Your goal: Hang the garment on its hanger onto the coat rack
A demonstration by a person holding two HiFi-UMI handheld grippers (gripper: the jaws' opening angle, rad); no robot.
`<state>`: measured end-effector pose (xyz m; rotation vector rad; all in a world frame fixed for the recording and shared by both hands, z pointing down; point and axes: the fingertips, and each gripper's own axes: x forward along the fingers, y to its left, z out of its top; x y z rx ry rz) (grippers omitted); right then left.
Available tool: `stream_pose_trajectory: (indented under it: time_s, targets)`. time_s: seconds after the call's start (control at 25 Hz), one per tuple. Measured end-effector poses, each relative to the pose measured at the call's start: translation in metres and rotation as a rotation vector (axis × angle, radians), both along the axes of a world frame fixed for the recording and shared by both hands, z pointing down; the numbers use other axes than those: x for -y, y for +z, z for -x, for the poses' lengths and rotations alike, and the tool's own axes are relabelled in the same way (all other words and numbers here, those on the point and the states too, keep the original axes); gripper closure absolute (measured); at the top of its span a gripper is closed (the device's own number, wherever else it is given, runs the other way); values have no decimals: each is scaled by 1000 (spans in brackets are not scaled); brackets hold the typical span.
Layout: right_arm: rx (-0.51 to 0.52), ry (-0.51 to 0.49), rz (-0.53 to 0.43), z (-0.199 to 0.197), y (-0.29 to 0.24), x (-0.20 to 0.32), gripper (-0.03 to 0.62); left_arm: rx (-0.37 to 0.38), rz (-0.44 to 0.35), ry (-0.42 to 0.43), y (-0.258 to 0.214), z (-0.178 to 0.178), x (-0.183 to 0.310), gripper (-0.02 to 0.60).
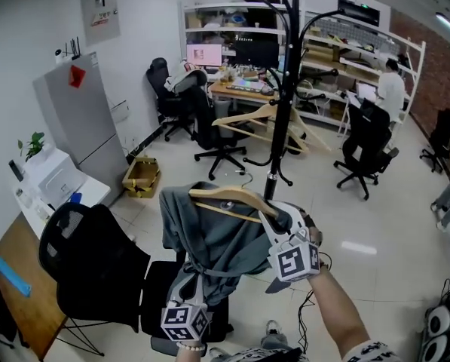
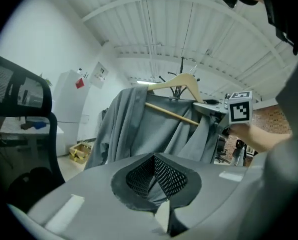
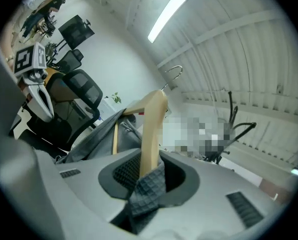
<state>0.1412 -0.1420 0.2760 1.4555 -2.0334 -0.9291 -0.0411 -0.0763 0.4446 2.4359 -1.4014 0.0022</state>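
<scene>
A grey garment point(image 1: 217, 240) hangs on a wooden hanger point(image 1: 225, 196) in mid-air, its metal hook point(image 1: 245, 181) pointing up. My right gripper point(image 1: 273, 228) is shut on the hanger's right arm point(image 3: 151, 134), with a fold of grey cloth point(image 3: 149, 194) pinched alongside it. My left gripper point(image 1: 188, 292) sits lower and is shut on the garment's lower part point(image 2: 156, 196). The black coat rack point(image 1: 285, 89) stands beyond the hanger, apart from it. In the left gripper view, the hanger point(image 2: 176, 84) and right gripper point(image 2: 213, 106) are ahead and above.
Two empty wooden hangers point(image 1: 258, 119) hang on the rack. A black office chair point(image 1: 96, 270) stands close on my left beside a wooden desk point(image 1: 21, 277). A cardboard box point(image 1: 140, 176) lies on the floor. More chairs, desks and a seated person point(image 1: 390, 89) are behind.
</scene>
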Motion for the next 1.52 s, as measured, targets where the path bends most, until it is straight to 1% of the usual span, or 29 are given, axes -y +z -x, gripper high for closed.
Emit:
stream_pose_trajectory:
  time_s: [0.12, 0.28, 0.36, 0.48, 0.64, 0.8, 1.0, 1.2, 1.32, 1.52]
  targets:
    - [-17, -7, -36, -32, -40, 2, 500, -8, -36, 1, -20, -24, 10, 578]
    - [-31, -25, -63, -72, -79, 6, 500, -10, -70, 12, -40, -56, 17, 578]
    - [-5, -38, -73, -93, -93, 9, 500, -5, -74, 17, -42, -70, 19, 578]
    - [26, -47, -119, -123, -115, 11, 499, 8, -76, 26, -42, -88, 22, 578]
    - [32, -19, -159, -166, -140, 20, 499, 19, -62, 27, -36, -105, 28, 578]
    - [52, -26, -182, -199, -174, 23, 499, 24, -54, 20, -31, -123, 35, 578]
    - [52, -63, -148, -241, -186, 41, 499, 30, -51, 7, -28, -143, 42, 578]
    - [31, -174, -82, -273, -186, 70, 499, 29, -45, -29, -23, -151, 49, 578]
    - [22, -230, -45, -285, -180, 91, 500, 28, -42, -44, -23, -158, 49, 578]
    - [19, -299, 10, -287, -167, 129, 500, 37, -32, -93, -21, -161, 47, 578]
